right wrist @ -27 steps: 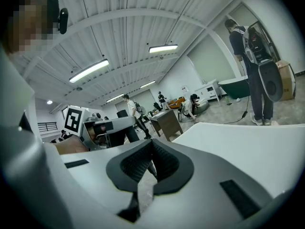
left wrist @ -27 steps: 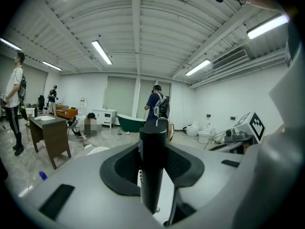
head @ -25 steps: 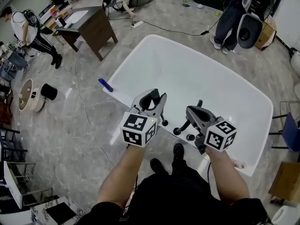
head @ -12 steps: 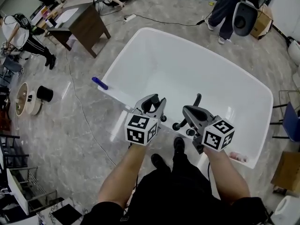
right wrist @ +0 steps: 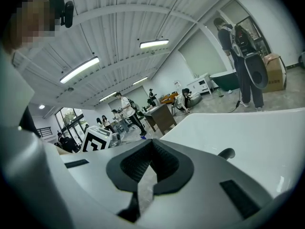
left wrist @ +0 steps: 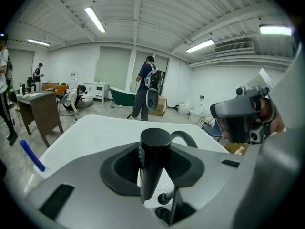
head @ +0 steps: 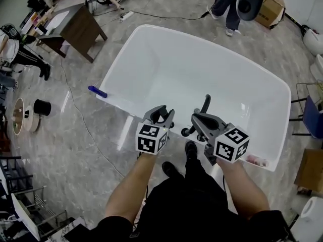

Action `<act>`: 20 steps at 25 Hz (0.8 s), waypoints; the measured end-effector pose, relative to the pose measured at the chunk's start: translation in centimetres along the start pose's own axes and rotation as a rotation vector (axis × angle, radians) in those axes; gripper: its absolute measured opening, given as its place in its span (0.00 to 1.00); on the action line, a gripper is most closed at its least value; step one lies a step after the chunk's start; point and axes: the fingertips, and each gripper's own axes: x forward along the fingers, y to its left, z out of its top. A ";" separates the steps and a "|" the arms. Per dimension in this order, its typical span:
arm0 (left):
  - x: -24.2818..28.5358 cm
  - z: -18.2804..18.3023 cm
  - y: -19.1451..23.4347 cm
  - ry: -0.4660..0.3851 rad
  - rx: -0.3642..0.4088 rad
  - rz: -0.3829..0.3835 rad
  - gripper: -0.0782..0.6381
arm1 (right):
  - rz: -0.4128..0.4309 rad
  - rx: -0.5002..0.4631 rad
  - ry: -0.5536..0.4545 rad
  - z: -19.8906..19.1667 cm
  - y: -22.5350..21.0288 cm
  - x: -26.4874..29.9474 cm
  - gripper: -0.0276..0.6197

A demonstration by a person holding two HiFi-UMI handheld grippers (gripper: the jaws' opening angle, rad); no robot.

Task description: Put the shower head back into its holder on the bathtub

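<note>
Directly beneath the left gripper (head: pixel 159 114), which is clamped on the upright shower head (left wrist: pixel 155 151), the tub-rim holder (left wrist: pixel 163 213) is judged to lie

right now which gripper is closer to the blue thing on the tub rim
Left. In the head view the left gripper is over the tub's near rim, right of the blue thing; the right gripper is even farther right.
</note>
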 end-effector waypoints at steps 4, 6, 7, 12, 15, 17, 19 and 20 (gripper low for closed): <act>1.2 -2.3 0.3 0.057 -0.005 0.002 0.30 | -0.010 0.013 0.004 -0.6 -0.6 -0.4 0.06; 1.7 -3.1 0.4 0.075 -0.008 0.004 0.30 | -0.010 0.019 0.006 -0.9 -0.8 -0.5 0.06; 2.0 -3.5 0.5 0.083 -0.009 0.005 0.30 | -0.008 0.021 0.007 -1.0 -0.9 -0.6 0.06; 3.0 -5.2 0.4 0.122 -0.002 0.001 0.30 | 0.003 0.019 0.022 -2.1 -0.9 -0.4 0.06; 3.7 -6.2 0.3 0.152 0.010 0.002 0.30 | 0.009 0.017 0.033 -2.7 -1.1 -0.1 0.06; 4.2 -7.1 0.4 0.178 0.013 0.003 0.30 | 0.014 0.019 0.039 -3.0 -1.2 0.1 0.06; 4.7 -8.2 0.6 0.204 0.008 0.006 0.30 | 0.021 0.018 0.046 -3.5 -1.1 0.4 0.06; 4.8 -8.7 0.8 0.217 0.001 0.008 0.30 | 0.025 0.019 0.050 -3.8 -1.1 0.7 0.06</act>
